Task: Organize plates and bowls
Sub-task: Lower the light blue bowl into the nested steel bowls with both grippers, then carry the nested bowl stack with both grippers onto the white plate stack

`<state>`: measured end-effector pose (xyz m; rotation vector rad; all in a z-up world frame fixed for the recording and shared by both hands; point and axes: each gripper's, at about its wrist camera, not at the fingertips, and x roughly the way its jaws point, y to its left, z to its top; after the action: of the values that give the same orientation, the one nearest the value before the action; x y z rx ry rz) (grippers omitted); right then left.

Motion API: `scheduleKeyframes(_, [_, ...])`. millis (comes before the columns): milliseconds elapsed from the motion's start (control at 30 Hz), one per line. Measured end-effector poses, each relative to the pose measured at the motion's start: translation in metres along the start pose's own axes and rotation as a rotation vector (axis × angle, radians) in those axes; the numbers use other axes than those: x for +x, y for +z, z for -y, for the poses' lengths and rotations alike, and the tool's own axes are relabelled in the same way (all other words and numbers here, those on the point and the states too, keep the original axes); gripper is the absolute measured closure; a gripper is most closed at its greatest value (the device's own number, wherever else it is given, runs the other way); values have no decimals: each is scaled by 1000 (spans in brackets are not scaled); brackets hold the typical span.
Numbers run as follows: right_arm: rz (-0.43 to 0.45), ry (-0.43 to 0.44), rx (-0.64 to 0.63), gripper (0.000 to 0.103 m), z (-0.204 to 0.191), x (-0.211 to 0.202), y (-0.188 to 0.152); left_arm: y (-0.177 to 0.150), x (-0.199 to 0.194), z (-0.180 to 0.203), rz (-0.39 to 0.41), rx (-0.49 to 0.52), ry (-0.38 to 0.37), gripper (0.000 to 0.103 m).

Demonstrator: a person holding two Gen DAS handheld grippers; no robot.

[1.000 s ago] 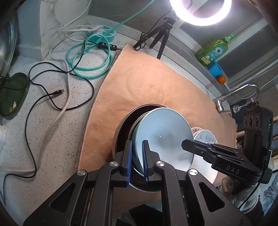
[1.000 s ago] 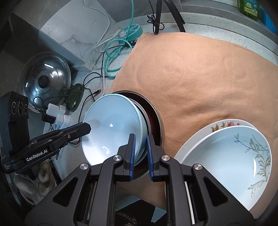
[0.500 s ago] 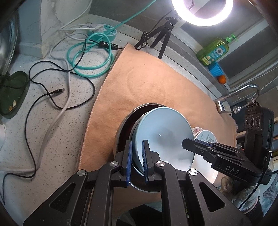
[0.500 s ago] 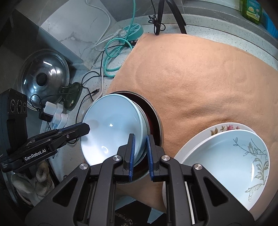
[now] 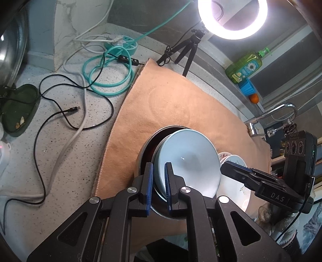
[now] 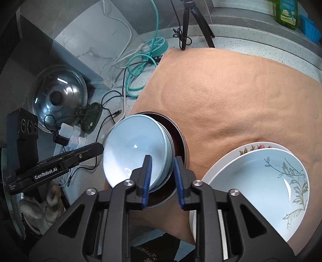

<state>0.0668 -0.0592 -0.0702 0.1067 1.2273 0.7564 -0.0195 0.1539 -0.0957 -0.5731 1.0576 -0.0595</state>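
Left wrist view shows the left gripper (image 5: 158, 177) clenched on the near rim of the pale blue bowls (image 5: 187, 159), two nested and tilted inside a steel basin (image 5: 140, 159) on the tan cloth (image 5: 171, 104). This view alone takes in the ring light (image 5: 232, 18), the tap (image 5: 277, 112) and the right gripper's body at the far right. The right wrist view shows what the other cannot: the right gripper (image 6: 162, 177), its jaws opening, blue pads standing clear of the bowl rim that still sits between them, and the stacked plates (image 6: 261, 181) just beside the basin, the leaf-patterned one on top of a flowered one. It also shows a pot lid (image 6: 58, 96) well to the left. Behind the basin the cloth lies bare up to its far edge; cables (image 5: 66, 112) crowd the counter left of the cloth.
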Motion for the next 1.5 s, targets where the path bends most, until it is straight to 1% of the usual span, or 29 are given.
scheduleKeyframes(67, [23, 0, 11, 75, 3, -7, -2, -1, -3, -1, 8, 0, 8, 93])
scheduleKeyframes(200, [50, 28, 58, 75, 15, -15, -8, 2, -7, -4, 32, -8, 35, 93])
scheduleKeyframes(367, [60, 20, 97, 75, 28, -20, -9, 3, -4, -6, 19, -7, 58, 93])
scheduleKeyframes(633, [23, 39, 120, 75, 37, -9, -10, -2, 6, -10, -31, -19, 42, 93])
scheduleKeyframes(733, [-7, 55, 144, 75, 41, -1, -12, -5, 8, -12, -39, -29, 40, 93])
scheduleKeyframes(967, [-32, 67, 161, 75, 44, 11, -14, -10, 14, -15, -66, -39, 31, 93])
scheduleKeyframes(1033, [-35, 63, 155, 76, 43, 12, -14, -11, 16, -14, -72, -38, 31, 93])
scheduleKeyframes(1100, [-39, 56, 150, 80, 42, 14, -14, -11, 18, -14, -76, -35, 34, 93])
scheduleKeyframes(1267, [-57, 36, 133, 85, 39, 21, -13, -11, 20, -15, -81, -37, 36, 93])
scheduleKeyframes(1500, [-76, 31, 124, 88, 36, 29, -11, -11, 26, -16, -92, -37, 36, 93])
